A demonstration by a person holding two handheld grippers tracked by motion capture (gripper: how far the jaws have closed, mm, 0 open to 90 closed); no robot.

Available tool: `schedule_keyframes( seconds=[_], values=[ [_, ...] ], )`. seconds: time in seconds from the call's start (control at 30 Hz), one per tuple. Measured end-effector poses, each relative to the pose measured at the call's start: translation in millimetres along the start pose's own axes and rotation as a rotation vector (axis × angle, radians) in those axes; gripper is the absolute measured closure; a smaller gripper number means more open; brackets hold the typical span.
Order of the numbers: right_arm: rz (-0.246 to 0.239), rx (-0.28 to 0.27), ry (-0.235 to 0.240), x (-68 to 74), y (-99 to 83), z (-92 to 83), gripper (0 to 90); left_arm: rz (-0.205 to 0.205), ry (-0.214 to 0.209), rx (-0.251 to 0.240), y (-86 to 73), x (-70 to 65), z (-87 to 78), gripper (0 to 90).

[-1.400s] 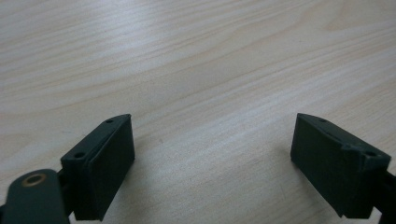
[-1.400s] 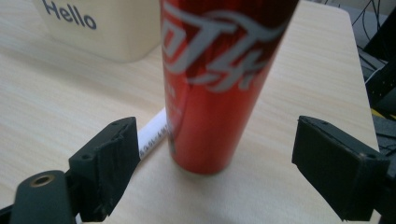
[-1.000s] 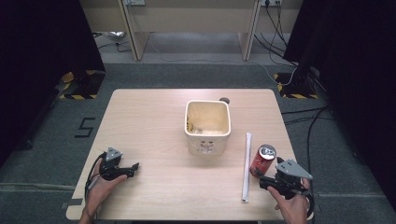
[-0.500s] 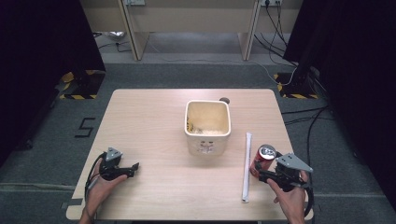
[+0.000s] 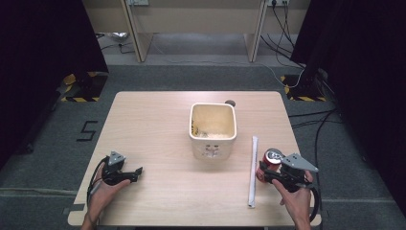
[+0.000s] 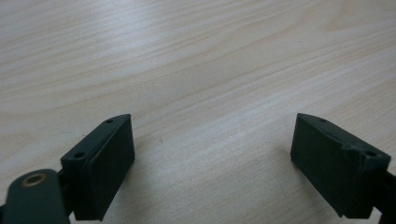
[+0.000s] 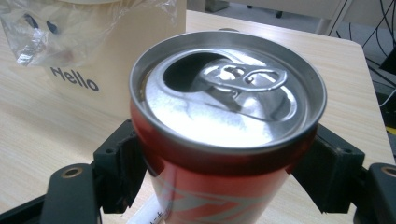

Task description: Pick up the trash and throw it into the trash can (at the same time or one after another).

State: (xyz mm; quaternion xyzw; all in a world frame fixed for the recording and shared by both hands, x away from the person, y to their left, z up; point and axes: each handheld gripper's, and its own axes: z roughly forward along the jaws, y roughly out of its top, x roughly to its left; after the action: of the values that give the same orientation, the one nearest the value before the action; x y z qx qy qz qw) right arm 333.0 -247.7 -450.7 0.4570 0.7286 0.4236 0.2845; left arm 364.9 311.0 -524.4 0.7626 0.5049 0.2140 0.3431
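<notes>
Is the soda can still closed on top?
No. In the right gripper view the red can shows a dark open hole in its silver lid, next to the pull tab.

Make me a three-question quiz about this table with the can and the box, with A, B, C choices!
1. Where is the red can?
A. between the right gripper jaws
B. inside the box
C. on the floor

2. How many grippers are over the table?
A. one
B. two
C. four

3. What is the can's top like?
A. sealed
B. crushed flat
C. opened

Answers: 1 A, the right gripper view has black jaws either side of the can. 2 B, one in each hand, counting the left gripper. 3 C, a dark hole sits beside the tab.
</notes>
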Motion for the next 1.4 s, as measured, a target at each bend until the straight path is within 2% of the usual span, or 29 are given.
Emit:
schedule_keyframes(
  seconds=[0.1,0.33,0.63,0.97,1.2,1.4],
  values=[
    [-0.009,-0.002,0.015,-0.2,0.1,1.3,32.7,0.000,0.000,0.000,0.0,0.0,0.0,13.0],
    [-0.003,-0.042,0.021,-0.4,10.0,-5.5,33.6,0.000,0.000,0.000,0.0,0.0,0.0,13.0],
    [-0.038,-0.054,0.006,-0.4,38.6,-12.9,33.7,0.000,0.000,0.000,0.0,0.0,0.0,13.0],
    [-0.059,-0.054,0.044,2.3,69.4,-15.1,33.8,0.000,0.000,0.000,0.0,0.0,0.0,13.0],
    [-0.053,-0.059,0.072,3.7,92.9,-12.8,33.8,0.001,0.000,0.001,0.0,0.1,-0.1,12.9],
    [-0.087,-0.062,0.093,9.4,116.8,-10.6,33.8,-0.002,-0.001,-0.001,0.0,-0.1,0.1,12.9]
  ],
)
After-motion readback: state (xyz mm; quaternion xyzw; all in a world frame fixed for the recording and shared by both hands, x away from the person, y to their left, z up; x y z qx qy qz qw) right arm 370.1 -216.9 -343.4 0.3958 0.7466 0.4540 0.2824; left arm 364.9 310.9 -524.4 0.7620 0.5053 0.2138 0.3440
